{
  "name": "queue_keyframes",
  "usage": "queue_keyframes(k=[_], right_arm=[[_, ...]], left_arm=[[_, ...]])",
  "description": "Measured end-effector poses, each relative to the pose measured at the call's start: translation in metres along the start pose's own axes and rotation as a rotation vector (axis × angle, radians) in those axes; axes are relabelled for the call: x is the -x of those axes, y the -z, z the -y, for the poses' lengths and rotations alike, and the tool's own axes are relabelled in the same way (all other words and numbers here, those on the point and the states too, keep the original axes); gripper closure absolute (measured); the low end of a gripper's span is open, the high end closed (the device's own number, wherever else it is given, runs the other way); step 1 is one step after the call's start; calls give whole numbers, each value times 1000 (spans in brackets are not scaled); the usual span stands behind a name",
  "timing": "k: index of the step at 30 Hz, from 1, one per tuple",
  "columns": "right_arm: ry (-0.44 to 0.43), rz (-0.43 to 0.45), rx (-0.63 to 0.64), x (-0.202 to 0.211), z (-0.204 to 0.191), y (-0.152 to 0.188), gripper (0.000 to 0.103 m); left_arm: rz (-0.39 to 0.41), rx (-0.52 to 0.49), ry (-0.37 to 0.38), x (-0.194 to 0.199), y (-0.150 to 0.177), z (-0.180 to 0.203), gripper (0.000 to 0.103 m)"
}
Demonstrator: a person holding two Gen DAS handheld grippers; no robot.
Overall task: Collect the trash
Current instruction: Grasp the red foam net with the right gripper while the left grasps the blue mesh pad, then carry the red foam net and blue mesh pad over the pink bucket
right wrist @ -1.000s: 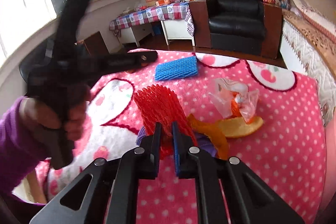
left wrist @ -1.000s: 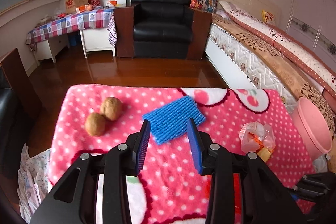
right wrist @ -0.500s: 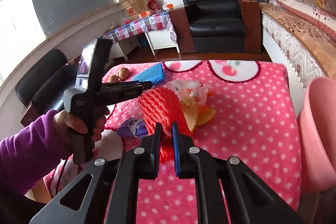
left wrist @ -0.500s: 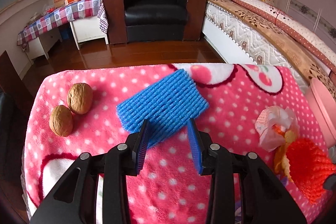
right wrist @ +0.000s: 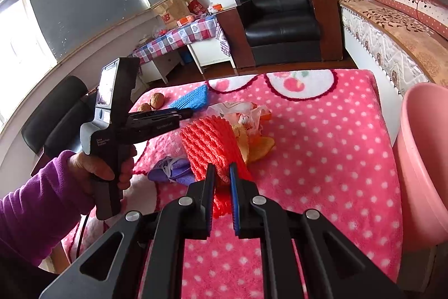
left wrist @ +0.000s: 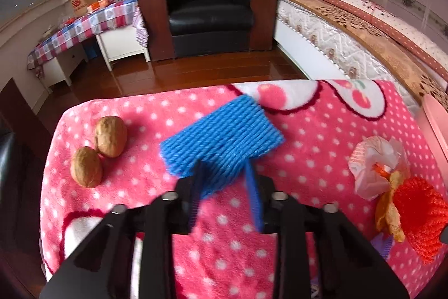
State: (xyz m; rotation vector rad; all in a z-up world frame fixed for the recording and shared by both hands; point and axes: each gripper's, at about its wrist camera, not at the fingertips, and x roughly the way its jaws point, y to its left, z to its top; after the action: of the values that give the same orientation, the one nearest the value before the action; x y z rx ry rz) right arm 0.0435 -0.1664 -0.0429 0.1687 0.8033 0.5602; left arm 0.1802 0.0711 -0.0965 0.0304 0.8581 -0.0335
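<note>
My left gripper (left wrist: 225, 173) is open, its jaws on either side of the near edge of a blue foam net (left wrist: 221, 139) lying on the pink dotted blanket (left wrist: 322, 131). My right gripper (right wrist: 222, 173) is shut on a red foam net (right wrist: 210, 142) and holds it above the blanket. The red net also shows at the right edge of the left wrist view (left wrist: 420, 212). A crumpled plastic bag (left wrist: 375, 161) with orange peel (right wrist: 257, 147) lies on the blanket, and a purple wrapper (right wrist: 173, 170) beside it. The left gripper also shows in the right wrist view (right wrist: 187, 112).
Two walnuts (left wrist: 98, 150) lie at the blanket's left side. A pink bucket (right wrist: 422, 153) stands off the table's right edge. A black armchair (left wrist: 210, 7), a bed (left wrist: 364, 27) and a checked side table (left wrist: 84, 30) stand beyond.
My left gripper has moved forward to the blue net, its jaws now around the net's near edge. My right gripper has lifted the red net off the blanket.
</note>
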Motion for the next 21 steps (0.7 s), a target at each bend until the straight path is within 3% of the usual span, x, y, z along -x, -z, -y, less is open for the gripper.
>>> queue_keyframes(k=[1, 4, 6, 12, 21], right_arm=[[0, 0, -4, 0, 0, 0, 93], [-2, 2, -7, 0, 0, 1, 93], [-2, 5, -3, 3, -2, 1, 93], [2, 29, -16, 14, -2, 4, 93], [43, 79, -63, 46, 10, 14, 93]], left_arm=[[3, 24, 5, 0, -1, -5, 93], [15, 85, 35, 4, -1, -20, 98], [23, 104, 34, 12, 1, -24, 98], [79, 153, 133, 62, 8, -20, 98], [138, 145, 275, 124, 28, 27, 98]])
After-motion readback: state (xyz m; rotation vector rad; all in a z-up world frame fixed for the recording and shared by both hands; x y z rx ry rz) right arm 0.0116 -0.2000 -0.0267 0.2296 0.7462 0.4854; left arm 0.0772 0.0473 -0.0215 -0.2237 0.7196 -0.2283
